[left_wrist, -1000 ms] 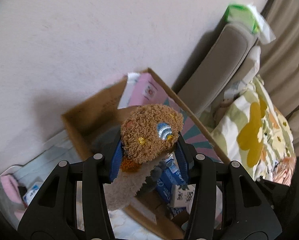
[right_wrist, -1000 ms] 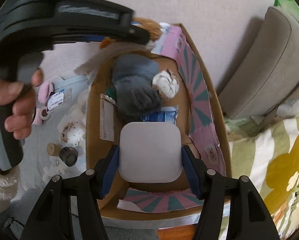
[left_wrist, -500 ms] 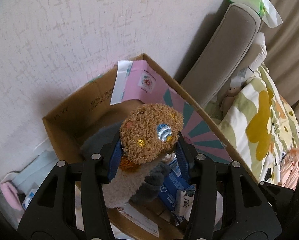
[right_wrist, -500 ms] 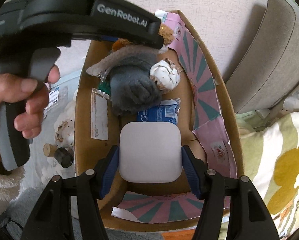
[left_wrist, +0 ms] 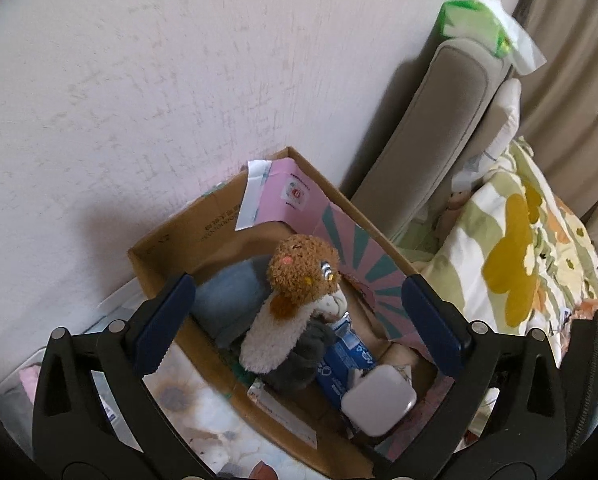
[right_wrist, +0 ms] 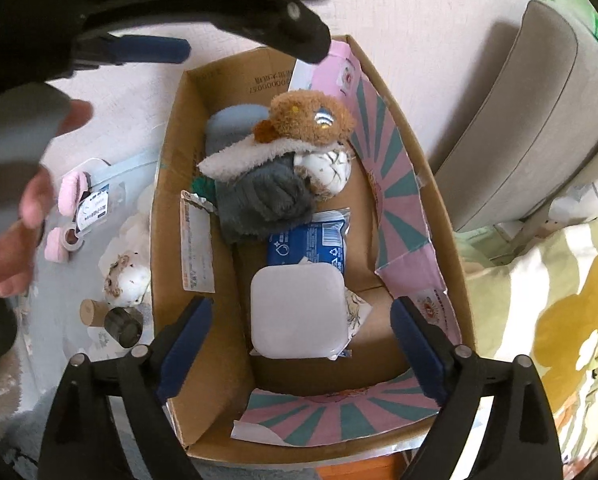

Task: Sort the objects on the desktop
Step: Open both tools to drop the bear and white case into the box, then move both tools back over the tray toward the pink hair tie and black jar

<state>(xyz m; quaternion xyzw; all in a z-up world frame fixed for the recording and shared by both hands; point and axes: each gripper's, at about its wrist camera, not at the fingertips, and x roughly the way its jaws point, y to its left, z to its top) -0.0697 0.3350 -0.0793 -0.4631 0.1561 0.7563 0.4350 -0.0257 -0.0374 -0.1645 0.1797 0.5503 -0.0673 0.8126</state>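
Note:
A brown and cream plush toy [left_wrist: 295,292] lies in the cardboard box [left_wrist: 171,240], on top of a grey plush [left_wrist: 299,364]; it also shows in the right wrist view [right_wrist: 299,124]. A white square case [right_wrist: 297,310] lies in the box [right_wrist: 171,184] on a blue packet [right_wrist: 311,240]; it also shows in the left wrist view [left_wrist: 379,400]. My left gripper [left_wrist: 299,320] is open and empty above the box. My right gripper [right_wrist: 299,344] is open and empty above the white case.
The box stands against a white wall, beside a grey cushioned chair [left_wrist: 431,140] and a floral blanket [left_wrist: 519,248]. Left of the box lie small items: a cork stopper [right_wrist: 89,312], a dark cap [right_wrist: 123,326], pink tape rolls [right_wrist: 65,216]. A green tissue pack [left_wrist: 479,28] sits on the chair.
Both grippers have opened. The plush toy dropped from the left gripper into the box. The white case dropped from the right gripper into the box.

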